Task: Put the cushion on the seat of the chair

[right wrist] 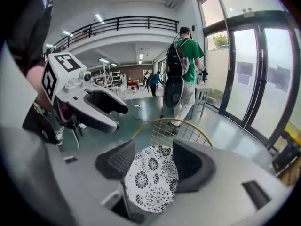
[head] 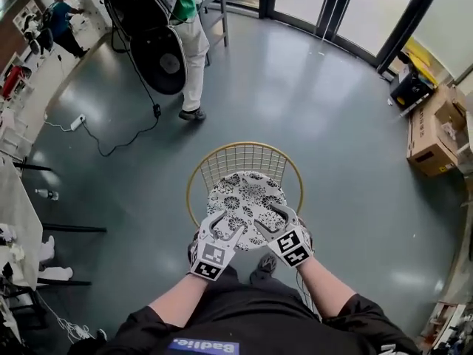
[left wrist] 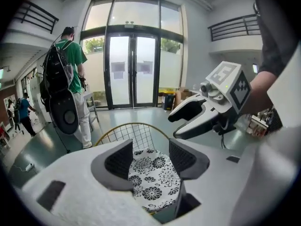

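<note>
Gold-rimmed chair (head: 240, 159) holds cushion (head: 247, 207); floor (head: 295, 87) all round.

Open two-storey hall. Reads as a lab or workshop space, not a home.
- Tall glass double doors (left wrist: 131, 69) with full-height glazing to the outside.
- Mezzanine with a black railing (right wrist: 127, 22) above, strip lights (right wrist: 99, 18) on the ceiling.
- Glossy grey-green floor (head: 295, 109), with a power strip (head: 77, 122) and a loose black cable (head: 109, 152) lying on it.
- Cardboard boxes (head: 432, 135) by the wall.
- White worktop (head: 15, 213) along the left edge, cluttered.
- Person in a green shirt (left wrist: 73, 55) wearing a black backpack (left wrist: 56, 74); another person (right wrist: 154, 83) further back.
</note>
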A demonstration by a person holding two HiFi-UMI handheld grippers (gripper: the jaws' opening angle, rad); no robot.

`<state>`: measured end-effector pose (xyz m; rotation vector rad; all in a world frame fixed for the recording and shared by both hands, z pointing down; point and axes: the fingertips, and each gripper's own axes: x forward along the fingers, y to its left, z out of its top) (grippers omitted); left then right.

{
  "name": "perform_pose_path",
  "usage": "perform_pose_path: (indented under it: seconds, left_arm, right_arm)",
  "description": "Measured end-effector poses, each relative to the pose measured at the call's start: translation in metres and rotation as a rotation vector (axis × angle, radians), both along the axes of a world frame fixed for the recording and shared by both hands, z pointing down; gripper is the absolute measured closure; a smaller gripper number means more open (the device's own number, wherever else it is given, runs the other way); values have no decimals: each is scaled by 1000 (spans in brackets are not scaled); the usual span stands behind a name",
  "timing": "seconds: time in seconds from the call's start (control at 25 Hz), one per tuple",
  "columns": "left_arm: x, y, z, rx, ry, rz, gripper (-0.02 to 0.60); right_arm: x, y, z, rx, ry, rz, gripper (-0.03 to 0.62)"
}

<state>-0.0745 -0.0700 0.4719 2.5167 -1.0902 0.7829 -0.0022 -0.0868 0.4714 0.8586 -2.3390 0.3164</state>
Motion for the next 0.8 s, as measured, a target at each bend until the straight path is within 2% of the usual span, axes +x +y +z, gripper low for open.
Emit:
perform_pose_path:
  seconds: [0.08, 0.2, 0.36, 0.48, 0.8]
  left_arm:
    - [5, 6, -32, 28, 32, 26, 365]
    - [12, 13, -80, 87, 68, 66, 424]
    - [12, 28, -130, 153, 122, 85, 462]
    - [13, 38, -160, 197, 161, 104, 508]
    - [16, 68, -212, 273, 306, 175, 559]
  right_arm:
    - [0, 12, -27, -4, -70, 26, 354]
    - [2, 27, -65, 33, -154, 35, 437]
    - [-1, 47, -111, 60, -270, 42, 509]
    - [-6, 57, -140, 83, -336, 39, 534]
    - [-25, 84, -190, 133, -448, -10, 554]
